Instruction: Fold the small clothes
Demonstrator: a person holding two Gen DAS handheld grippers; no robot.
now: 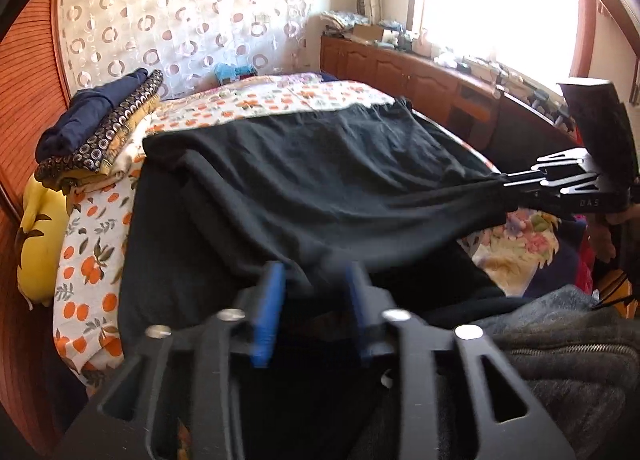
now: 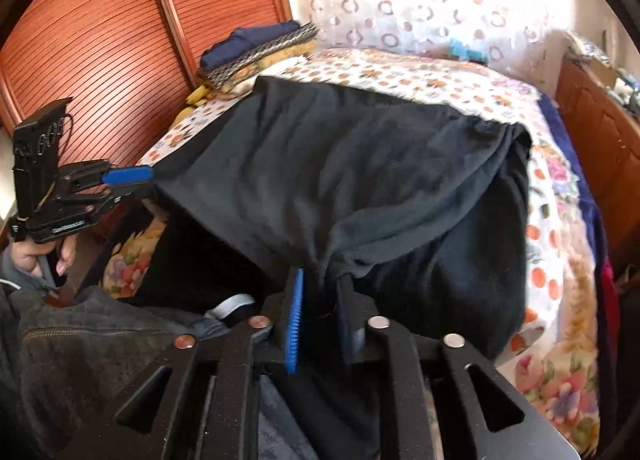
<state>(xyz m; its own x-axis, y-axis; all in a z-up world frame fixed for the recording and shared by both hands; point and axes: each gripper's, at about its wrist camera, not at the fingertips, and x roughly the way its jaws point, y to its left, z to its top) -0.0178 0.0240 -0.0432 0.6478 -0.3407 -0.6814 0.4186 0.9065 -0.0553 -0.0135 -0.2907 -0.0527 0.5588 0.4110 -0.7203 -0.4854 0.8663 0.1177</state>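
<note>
A black garment [image 1: 304,180] lies spread on the bed, its near edge lifted and stretched between both grippers; it also shows in the right wrist view [image 2: 360,172]. My left gripper [image 1: 314,284] with blue pads is shut on the garment's near left corner; it shows from the side in the right wrist view [image 2: 150,180]. My right gripper [image 2: 320,280] is shut on the near right corner, with cloth bunched between its fingers; in the left wrist view it [image 1: 506,184] pinches the cloth at the right.
The bed has an orange-fruit sheet [image 1: 88,260]. A stack of folded clothes [image 1: 100,132] sits at its far left corner by a yellow pillow [image 1: 36,236]. A wooden cabinet [image 1: 400,64] runs under the window. A grey jacket [image 2: 80,348] lies near me. Slatted wardrobe doors [image 2: 120,40] stand at left.
</note>
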